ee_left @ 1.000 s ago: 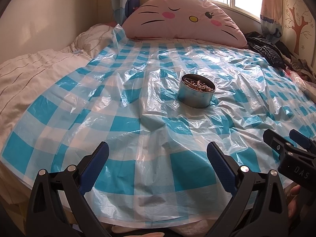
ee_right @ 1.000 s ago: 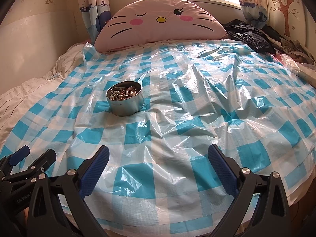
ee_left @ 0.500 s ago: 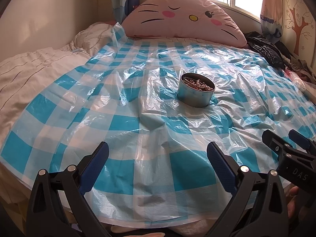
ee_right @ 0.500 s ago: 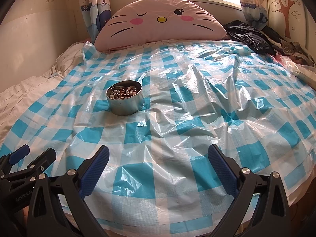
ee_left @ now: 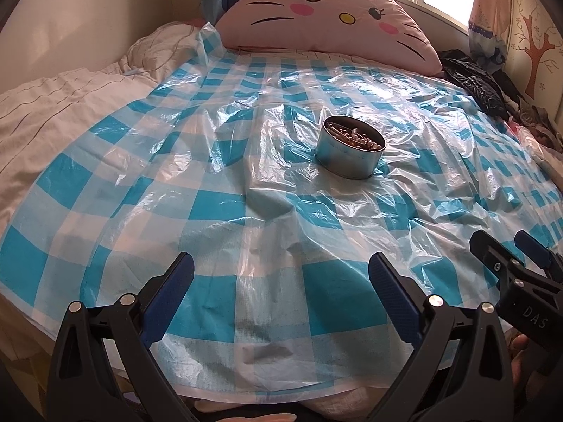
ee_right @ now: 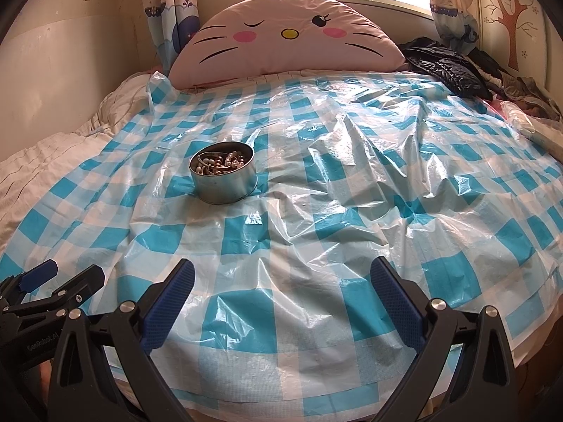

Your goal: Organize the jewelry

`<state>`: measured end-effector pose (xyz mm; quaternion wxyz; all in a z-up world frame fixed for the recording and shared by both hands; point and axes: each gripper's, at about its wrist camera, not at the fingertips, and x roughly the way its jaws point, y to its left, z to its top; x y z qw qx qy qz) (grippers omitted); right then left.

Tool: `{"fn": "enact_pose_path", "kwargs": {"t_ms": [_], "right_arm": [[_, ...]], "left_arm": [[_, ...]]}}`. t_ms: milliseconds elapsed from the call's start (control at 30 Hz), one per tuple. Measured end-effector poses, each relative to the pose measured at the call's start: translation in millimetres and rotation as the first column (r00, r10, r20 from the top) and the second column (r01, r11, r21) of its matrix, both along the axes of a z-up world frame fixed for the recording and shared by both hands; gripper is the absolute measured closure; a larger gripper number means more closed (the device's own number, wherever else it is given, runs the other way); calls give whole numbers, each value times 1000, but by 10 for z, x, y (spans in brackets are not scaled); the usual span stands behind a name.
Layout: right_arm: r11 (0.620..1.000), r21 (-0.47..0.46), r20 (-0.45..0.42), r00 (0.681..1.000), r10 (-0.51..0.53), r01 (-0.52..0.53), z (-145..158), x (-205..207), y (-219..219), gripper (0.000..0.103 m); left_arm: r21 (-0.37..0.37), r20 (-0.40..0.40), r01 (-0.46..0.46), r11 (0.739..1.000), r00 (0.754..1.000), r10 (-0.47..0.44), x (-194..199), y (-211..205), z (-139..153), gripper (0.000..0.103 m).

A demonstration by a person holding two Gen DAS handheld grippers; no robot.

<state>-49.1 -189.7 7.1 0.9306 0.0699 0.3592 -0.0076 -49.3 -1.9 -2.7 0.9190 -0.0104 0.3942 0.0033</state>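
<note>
Metal tin (ee_left: 349, 150): sat mid-bed on blue checked plastic sheet (ee_left: 218, 207), jewelry (ee_right: 221, 162) piled inside
Left gripper (ee_left: 281, 277): fingers spread wide, holding nothing
Right gripper (ee_right: 282, 279): same deal, wide apart, empty

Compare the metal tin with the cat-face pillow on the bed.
The metal tin is small, round and shiny; the cat-face pillow is large, half-round, soft and pink. The tin sits mid-bed on the checked plastic sheet, holding jewelry; the pillow stands propped at the head. Neither is touched by a gripper.
</note>
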Motion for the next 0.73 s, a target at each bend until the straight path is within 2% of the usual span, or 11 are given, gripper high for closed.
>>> {"fn": "enact_pose_path", "kwargs": {"t_ms": [100, 267, 333, 533, 733], "right_arm": [[1000, 0, 0, 1000, 0, 0, 0, 1, 4, 7], [1000, 2, 0, 1000, -1, 1, -4, -1, -6, 7], [1000, 6, 1, 1000, -2, 2, -5, 1, -8, 7], [1000, 10, 2, 1000, -4, 4, -9, -10, -43, 7], [1000, 10, 1, 1000, -3, 3, -5, -5, -41, 7]], "left_arm": [[22, -4, 11, 1000, 1000, -11, 18, -8, 17, 7], [36, 75, 27, 999, 997, -30, -128, 1, 123, 8], [63, 89, 30, 998, 995, -35, -165, -50, 146, 8], [113, 38, 40, 993, 998, -45, -149, -179, 129, 8], [120, 81, 20, 993, 996, -30, -165, -116, 214, 8]]}}
